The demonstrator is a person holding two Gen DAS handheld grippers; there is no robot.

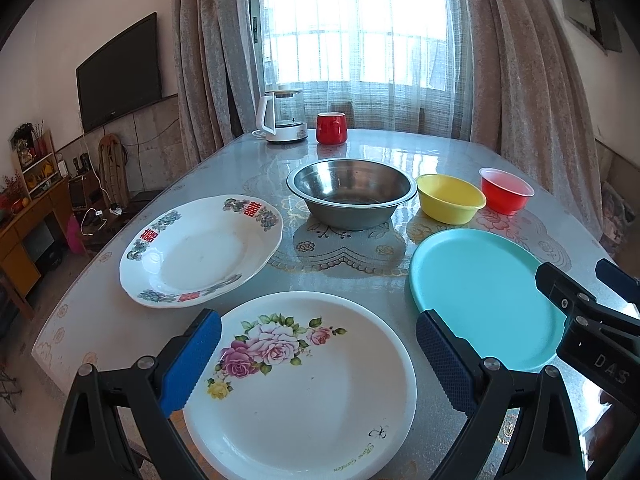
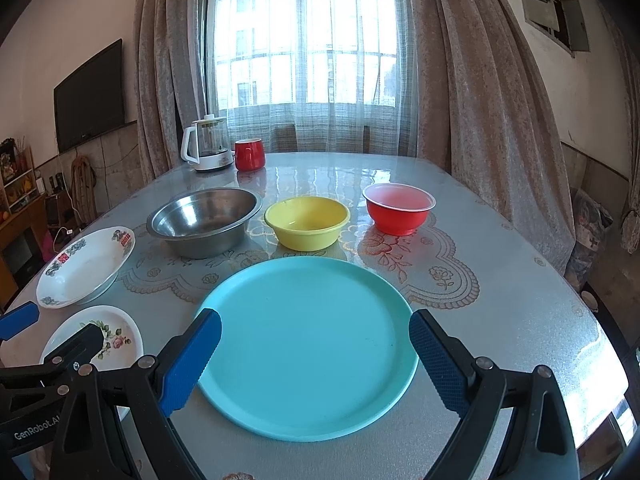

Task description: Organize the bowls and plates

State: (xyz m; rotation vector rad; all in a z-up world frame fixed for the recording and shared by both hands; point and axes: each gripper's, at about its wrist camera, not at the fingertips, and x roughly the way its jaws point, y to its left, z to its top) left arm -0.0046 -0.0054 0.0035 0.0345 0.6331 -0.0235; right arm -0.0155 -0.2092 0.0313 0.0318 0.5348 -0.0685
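My left gripper point(image 1: 318, 334) is open and empty, hovering over a white rose-pattern plate point(image 1: 304, 392) near the table's front edge. My right gripper point(image 2: 314, 334) is open and empty above a turquoise plate point(image 2: 308, 344). A white plate with red characters point(image 1: 200, 250) lies at the left. Behind stand a steel bowl point(image 1: 350, 192), a yellow bowl point(image 1: 450, 198) and a red bowl point(image 1: 506, 190). In the right wrist view the steel bowl point(image 2: 204, 220), yellow bowl point(image 2: 306, 222), red bowl point(image 2: 398, 208), character plate point(image 2: 86, 266) and rose plate point(image 2: 116, 338) show too. The turquoise plate point(image 1: 480, 296) sits right of the rose plate.
A white kettle point(image 1: 282, 116) and a red mug point(image 1: 331, 128) stand at the table's far edge by the curtained window. The table point(image 1: 348, 276) has a glossy floral cover. A TV point(image 1: 120, 72) and shelves are off to the left.
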